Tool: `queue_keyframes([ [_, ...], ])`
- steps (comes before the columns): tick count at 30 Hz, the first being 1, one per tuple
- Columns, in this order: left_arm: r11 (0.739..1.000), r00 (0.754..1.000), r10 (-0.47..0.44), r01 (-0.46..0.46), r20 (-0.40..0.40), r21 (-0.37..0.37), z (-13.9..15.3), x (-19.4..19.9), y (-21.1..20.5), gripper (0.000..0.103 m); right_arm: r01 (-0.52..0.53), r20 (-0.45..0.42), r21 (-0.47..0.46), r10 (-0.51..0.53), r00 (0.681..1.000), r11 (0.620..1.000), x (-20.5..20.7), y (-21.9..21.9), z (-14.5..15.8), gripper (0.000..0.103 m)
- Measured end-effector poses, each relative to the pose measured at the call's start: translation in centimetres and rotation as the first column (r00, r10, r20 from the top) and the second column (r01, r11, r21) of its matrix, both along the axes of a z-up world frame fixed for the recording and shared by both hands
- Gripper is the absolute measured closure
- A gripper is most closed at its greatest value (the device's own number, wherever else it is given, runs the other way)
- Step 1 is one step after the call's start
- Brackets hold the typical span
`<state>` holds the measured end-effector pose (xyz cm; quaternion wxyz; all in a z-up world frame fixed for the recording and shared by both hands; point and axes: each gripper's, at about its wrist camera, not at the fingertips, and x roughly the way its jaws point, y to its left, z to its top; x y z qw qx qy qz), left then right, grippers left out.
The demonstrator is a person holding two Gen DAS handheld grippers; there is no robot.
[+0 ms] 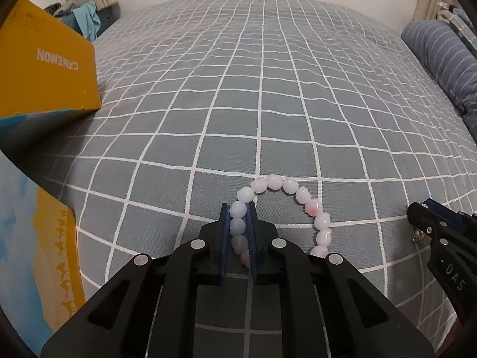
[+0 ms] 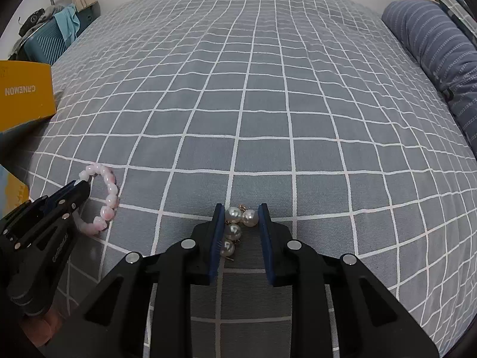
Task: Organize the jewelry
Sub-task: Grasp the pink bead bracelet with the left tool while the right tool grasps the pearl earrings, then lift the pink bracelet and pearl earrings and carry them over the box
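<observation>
Bracelet (image 1: 286, 205), pale pink rounded beads, glossy: lying on the grey grid-checked bedspread (image 1: 208, 104), one side being clamped between the pads of the left gripper (image 1: 238, 211). Pearl earrings (image 2: 237, 228), smooth white spheres with gold fittings: resting on the same cloth to the right, sitting between the parted fingers of the right gripper (image 2: 241, 213); whether the pads are touching them cannot be told. Yellow cardboard box (image 1: 44, 68), far left; contents hidden.

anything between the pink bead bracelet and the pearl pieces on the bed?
Nothing: in the right wrist view, only bare checked bedsheet lies between the pink bracelet and the pearl pieces inside the right claw.
</observation>
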<state>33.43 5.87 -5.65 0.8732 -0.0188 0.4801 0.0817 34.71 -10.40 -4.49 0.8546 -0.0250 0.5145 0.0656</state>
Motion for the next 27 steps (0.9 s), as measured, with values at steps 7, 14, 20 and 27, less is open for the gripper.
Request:
queue_keyframes([
  [7,0.999,1.000,-0.008,0.008,0.004,-0.046,0.6,-0.2,0.4,0.093,0.006,0.019,0.008,-0.007,1.000,1.000,-0.3,-0.2,0.8,0.081],
  [14,0.998,0.999,-0.026,0.029,0.045,-0.063,2.7,-1.3,-0.3,0.093,0.012,0.055,0.017,-0.013,0.998,1.000,-1.0,-0.2,2.3,0.081],
  [20,0.995,0.996,-0.051,0.058,0.079,-0.083,4.8,-2.7,-1.3,0.093,0.016,0.087,0.030,-0.019,0.996,0.999,-1.8,-0.2,4.0,0.081],
  [27,0.992,0.992,-0.075,0.084,0.100,-0.094,6.7,-4.6,-1.7,0.093,0.021,0.122,0.039,-0.025,0.992,0.999,-3.4,-0.1,6.2,0.081],
])
